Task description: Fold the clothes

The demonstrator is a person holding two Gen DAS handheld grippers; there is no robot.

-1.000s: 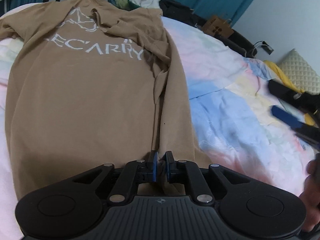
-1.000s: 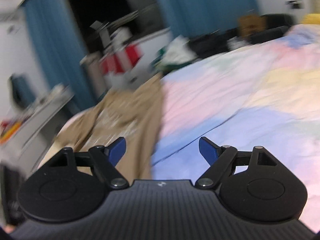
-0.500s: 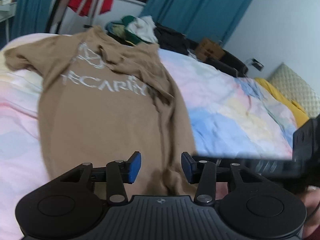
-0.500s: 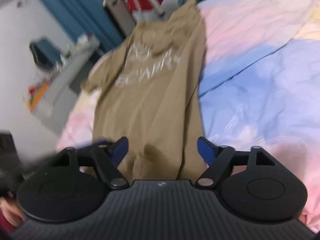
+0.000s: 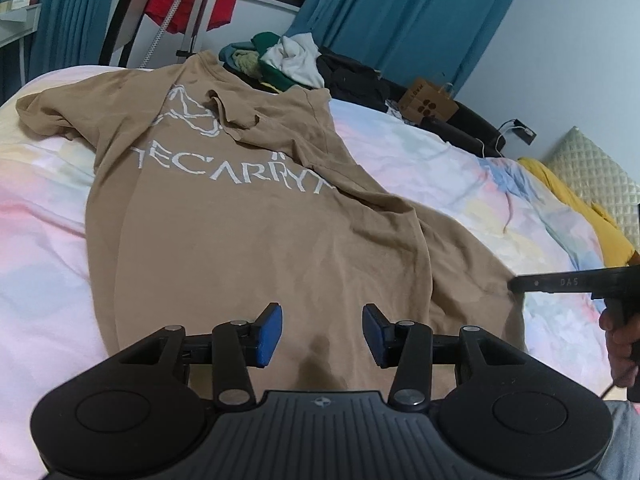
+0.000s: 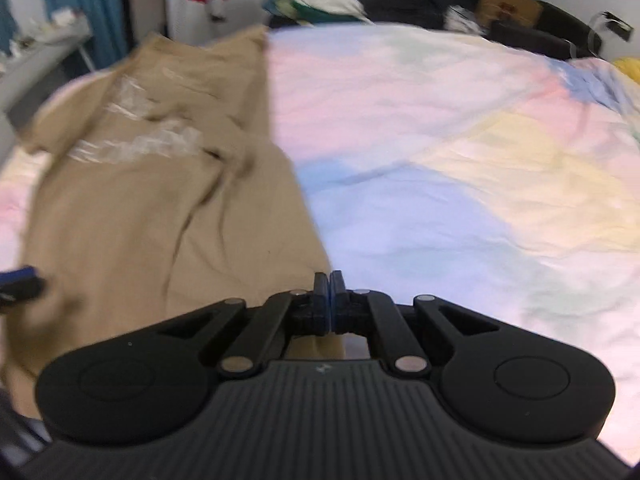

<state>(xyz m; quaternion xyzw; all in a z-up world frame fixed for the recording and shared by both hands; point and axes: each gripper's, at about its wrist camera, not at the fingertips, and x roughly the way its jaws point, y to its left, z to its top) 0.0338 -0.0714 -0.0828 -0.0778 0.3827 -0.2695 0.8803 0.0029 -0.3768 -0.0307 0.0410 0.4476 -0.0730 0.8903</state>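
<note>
**On the bed: tan shirt flat, right gripper at its hem corner**

On the pastel bedspread (image 5: 460,184) the tan T-shirt (image 5: 248,240) lay spread out, print side up, collar toward the far edge of the bed, hem toward the cameras. White lettering ran across the chest. Its left sleeve was out flat on the bedspread; the other sleeve was folded in over the chest, leaving a ridge of creases running down that side.

Left gripper (image 5: 322,332) hovered over the hem's middle, blue pads spread, only shirt fabric visible below the gap, nothing pinched.

Right gripper (image 6: 330,300) had its jaws pressed together at the shirt's right hem corner, right where tan fabric meets bedspread. Couldn't tell whether cloth was caught between the pads: right wrist view was blurred and the fingers hid the contact. In the left wrist view its black fingertip met that same corner, with a hand (image 5: 622,332) wrapped on the grip.

Further out: clothes pile (image 5: 288,60) at the far edge of the bed, just past the collar; brown paper bag (image 5: 428,100) to its right; yellow cloth (image 5: 576,208) and a quilted cushion (image 5: 596,172) at the right end of the bed; blue curtains (image 5: 400,12) behind; red fabric (image 5: 188,6) hanging on a stand at back left.
</note>
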